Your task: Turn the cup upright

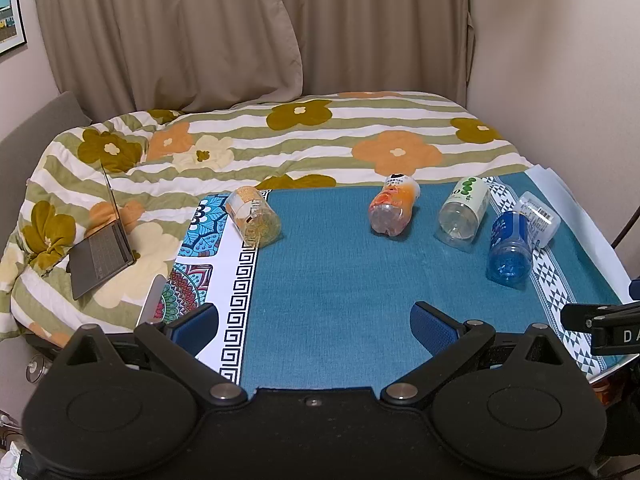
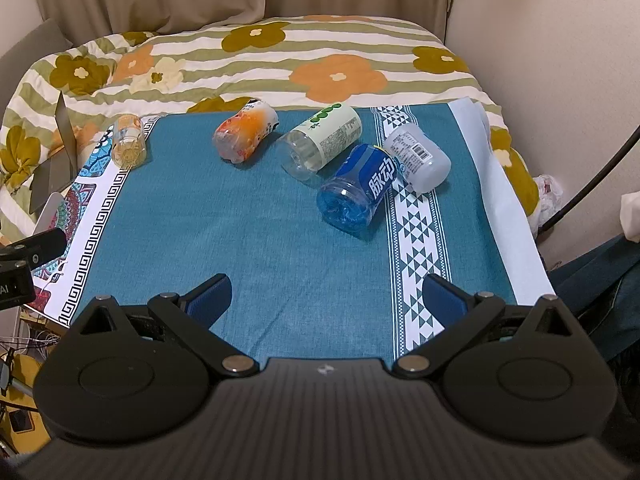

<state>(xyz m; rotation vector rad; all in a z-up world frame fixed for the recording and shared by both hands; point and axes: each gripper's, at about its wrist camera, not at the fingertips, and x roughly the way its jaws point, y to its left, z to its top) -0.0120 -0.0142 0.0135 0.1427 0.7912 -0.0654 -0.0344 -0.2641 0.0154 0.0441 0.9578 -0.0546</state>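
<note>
Several cut-bottle cups lie on their sides on a teal cloth [image 1: 320,280]. A yellow cup [image 1: 253,216] lies at the far left, also in the right wrist view [image 2: 128,146]. An orange cup [image 1: 394,210] [image 2: 245,132], a green-labelled clear cup [image 1: 464,212] [image 2: 320,142], a blue cup [image 1: 511,246] [image 2: 358,188] and a white-labelled clear cup [image 1: 538,216] [image 2: 418,158] lie to the right. My left gripper [image 1: 314,322] is open and empty above the near cloth. My right gripper [image 2: 326,296] is open and empty, short of the blue cup.
A flowered quilt [image 1: 300,136] covers the bed behind the cloth. An open laptop [image 1: 102,256] sits on the quilt at left. Curtains [image 1: 200,32] and a wall [image 1: 560,60] close the back and right. The other gripper's body [image 1: 600,324] shows at the right edge.
</note>
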